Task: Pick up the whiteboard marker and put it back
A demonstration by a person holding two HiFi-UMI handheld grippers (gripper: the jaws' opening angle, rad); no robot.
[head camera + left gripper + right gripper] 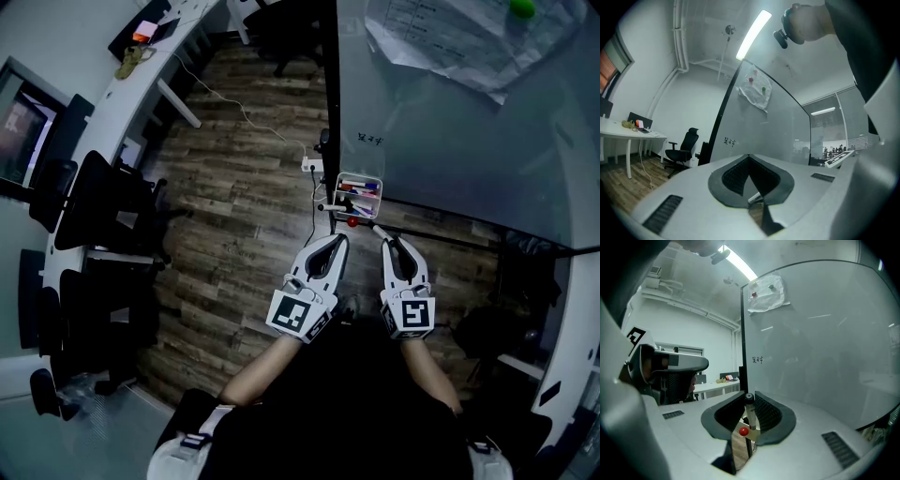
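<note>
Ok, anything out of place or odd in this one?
Nothing is spilled or broken. The sheet stuck on the whiteboard looks crumpled, and a cable trails loose across the floor. The right gripper is shut on the marker, which fits the task.

Floor (234, 206): wood-grain planks, matt. Whiteboard (450, 131): smooth, glossy surface. Right gripper (749, 400) shell: matt pale plastic; pads (767, 411) dark and ribbed.

both forearms extended forward, left gripper (338, 239) jaws together, right gripper (379, 231) jaws clamped on whiteboard marker (749, 413)
</note>
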